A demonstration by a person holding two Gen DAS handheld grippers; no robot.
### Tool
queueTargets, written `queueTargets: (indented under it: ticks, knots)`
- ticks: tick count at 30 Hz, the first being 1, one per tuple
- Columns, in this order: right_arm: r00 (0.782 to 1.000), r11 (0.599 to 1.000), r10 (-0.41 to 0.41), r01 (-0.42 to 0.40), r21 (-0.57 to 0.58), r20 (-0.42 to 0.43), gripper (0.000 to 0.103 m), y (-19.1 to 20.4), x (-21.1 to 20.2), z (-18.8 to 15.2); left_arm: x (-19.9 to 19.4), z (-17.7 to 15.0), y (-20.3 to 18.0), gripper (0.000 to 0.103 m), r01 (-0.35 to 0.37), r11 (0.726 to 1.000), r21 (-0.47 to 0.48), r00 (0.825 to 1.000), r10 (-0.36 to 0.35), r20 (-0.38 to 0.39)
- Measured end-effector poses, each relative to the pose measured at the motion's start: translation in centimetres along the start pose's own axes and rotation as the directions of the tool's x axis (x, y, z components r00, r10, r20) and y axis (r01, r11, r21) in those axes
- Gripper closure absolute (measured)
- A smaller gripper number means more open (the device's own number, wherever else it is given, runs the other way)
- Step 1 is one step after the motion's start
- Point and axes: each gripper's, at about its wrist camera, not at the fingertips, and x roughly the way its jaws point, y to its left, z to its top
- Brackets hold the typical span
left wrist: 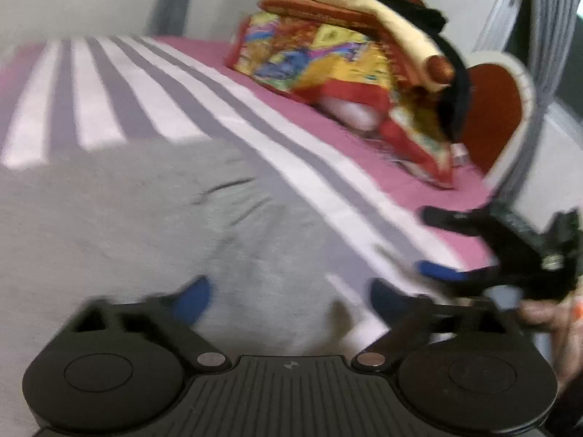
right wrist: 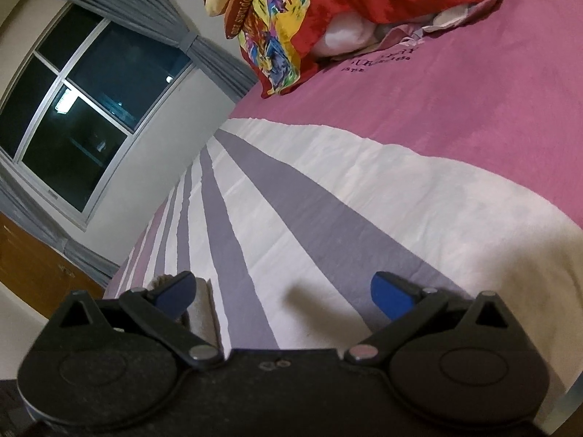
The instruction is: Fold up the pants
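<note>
Grey pants (left wrist: 109, 225) lie spread on the striped bed sheet (left wrist: 175, 83), blurred, filling the lower left of the left wrist view. My left gripper (left wrist: 289, 298) hovers over their right part, open, and its blue pads (left wrist: 193, 298) hold nothing. My right gripper (left wrist: 426, 242) shows at the right of that view, beside the pants over the sheet, also open. In the right wrist view the right gripper (right wrist: 284, 293) is open above the striped sheet (right wrist: 277, 196). A small strip of grey cloth (right wrist: 202, 309) lies just inside its left finger, with no grip on it.
A pile of colourful bedding and cushions (left wrist: 328, 54) sits at the far side of the bed, with a red heart-shaped cushion (left wrist: 492, 116) behind it. A person's hand (left wrist: 546, 320) holds the right gripper. A dark window (right wrist: 83, 109) and grey curtains (right wrist: 145, 7) stand beyond the bed.
</note>
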Motion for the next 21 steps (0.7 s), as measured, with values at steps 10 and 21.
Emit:
queueTargets:
  ticks: [10,21]
  knots:
    - [0.996,0.993,0.079,-0.074,-0.092,0.047,0.000,1.5,-2.8,-0.6,-16.2,-6.8,5.3,0.005,-0.304,0.934,-0.189,0.900,0.347,0.266]
    - [0.962,0.923,0.214,-0.256,-0.286,-0.170,0.029,9.9,-0.3,-5.4,-22.5,-16.3,8.8,0.006,-0.427,0.868,-0.254,0.861,0.476,0.179]
